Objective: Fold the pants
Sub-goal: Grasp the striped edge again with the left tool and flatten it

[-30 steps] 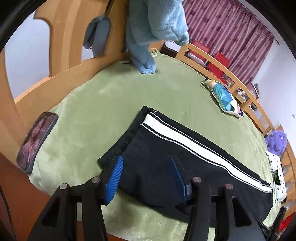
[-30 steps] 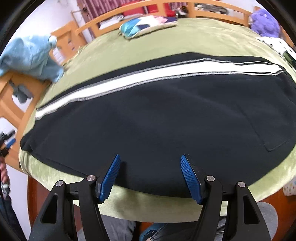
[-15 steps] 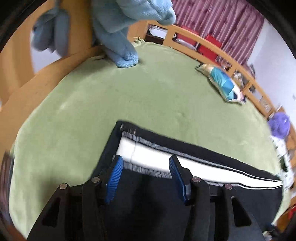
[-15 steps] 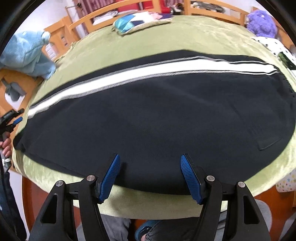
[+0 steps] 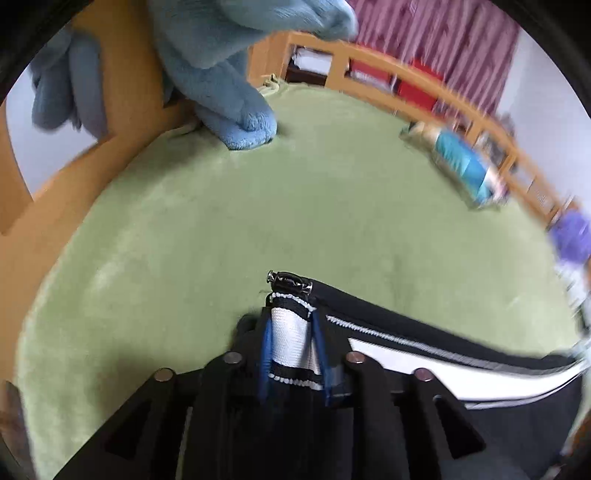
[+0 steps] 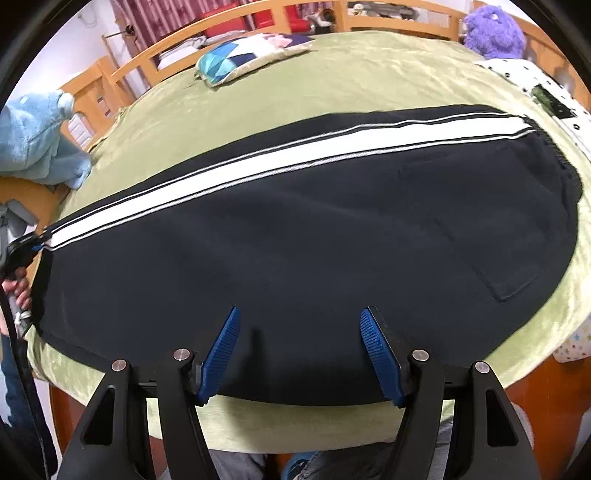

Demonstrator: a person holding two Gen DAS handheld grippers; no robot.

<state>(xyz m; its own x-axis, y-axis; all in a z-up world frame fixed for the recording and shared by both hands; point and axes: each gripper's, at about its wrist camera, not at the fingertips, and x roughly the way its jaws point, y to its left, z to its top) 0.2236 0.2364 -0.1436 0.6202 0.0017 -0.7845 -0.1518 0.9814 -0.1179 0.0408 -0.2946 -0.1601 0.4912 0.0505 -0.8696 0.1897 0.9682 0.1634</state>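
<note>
The left tool, having crossed to the pants, is closing on their striped hem; the right tool is idling apart.

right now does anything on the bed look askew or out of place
Nothing stands out. The pants lie flat and smooth across the green blanket, white stripe straight. Only the cuff end is bunched, because the left tongs are closing on it. The right tongs hover open over the near edge.

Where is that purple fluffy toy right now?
In the right wrist view the purple fluffy toy sits at the far right corner of the green blanket, against the wooden rail.
</note>
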